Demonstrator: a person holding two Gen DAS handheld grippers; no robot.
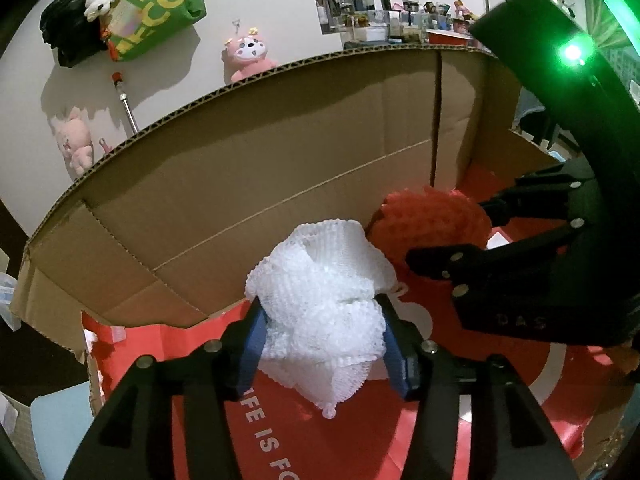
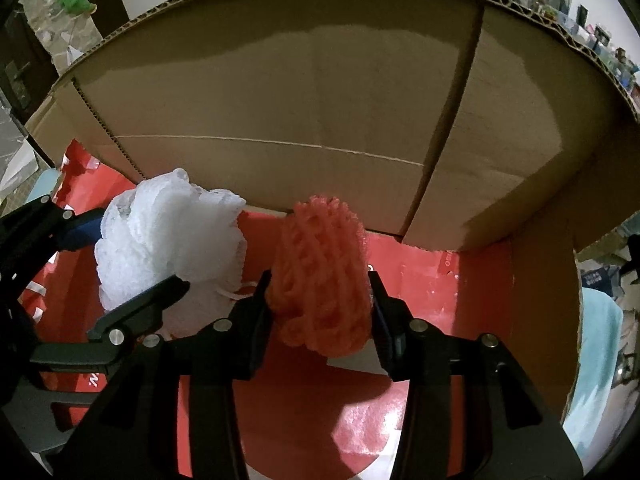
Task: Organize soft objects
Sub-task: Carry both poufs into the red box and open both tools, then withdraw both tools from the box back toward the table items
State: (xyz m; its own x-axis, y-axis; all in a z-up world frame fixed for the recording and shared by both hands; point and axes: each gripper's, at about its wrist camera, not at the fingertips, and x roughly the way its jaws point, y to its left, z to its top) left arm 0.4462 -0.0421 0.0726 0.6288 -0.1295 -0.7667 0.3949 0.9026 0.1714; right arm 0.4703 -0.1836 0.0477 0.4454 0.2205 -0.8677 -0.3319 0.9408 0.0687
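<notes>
A glossy red printed sheet (image 2: pixel 304 412) lines the floor of a tall brown corrugated cardboard box (image 2: pixel 320 92), whose back and right walls rise close ahead, leaving bare room only toward the near side. The left gripper (image 1: pixel 320 336) is clenched on a white foam-mesh bundle (image 1: pixel 320 312); just beside it, the right gripper (image 2: pixel 320 304) grips an orange-red foam-mesh bundle (image 2: pixel 320 272). Plush toys (image 1: pixel 248 56) hang on the wall beyond the box.

Dim, green glare, fisheye-warped edges
</notes>
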